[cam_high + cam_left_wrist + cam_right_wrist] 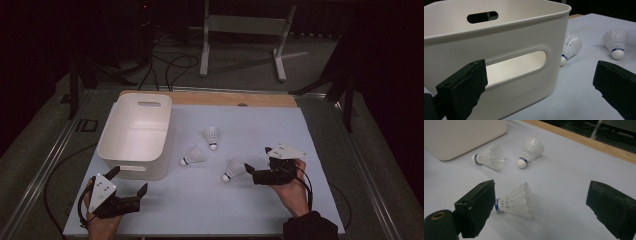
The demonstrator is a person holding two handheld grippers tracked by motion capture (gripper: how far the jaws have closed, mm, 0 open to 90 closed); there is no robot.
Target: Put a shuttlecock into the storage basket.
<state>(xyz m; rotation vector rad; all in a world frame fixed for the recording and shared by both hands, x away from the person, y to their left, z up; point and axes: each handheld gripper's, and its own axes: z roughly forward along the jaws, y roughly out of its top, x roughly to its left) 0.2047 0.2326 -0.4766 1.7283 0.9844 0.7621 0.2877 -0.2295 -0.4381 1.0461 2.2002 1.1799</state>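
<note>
Three white feather shuttlecocks lie on the pale table mat (210, 205). One shuttlecock (212, 136) (530, 151) is farthest, a second (192, 157) (490, 157) lies beside the white bin (135, 135), and the third (233, 170) (516, 201) is nearest my right gripper (257, 159) (541, 195). That gripper is open, low over the mat. The third shuttlecock lies between its jaws, close to the left one, which hides its cork end. My left gripper (131, 180) (540, 72) is open and holds nothing. It faces the bin's near handle slot (516, 65).
The bin (499, 42) looks empty and stands at the mat's left. A wooden strip (225, 98) edges the table's far side. Metal rails run along both table sides. Beyond the table stand a white frame (245, 30) and floor cables.
</note>
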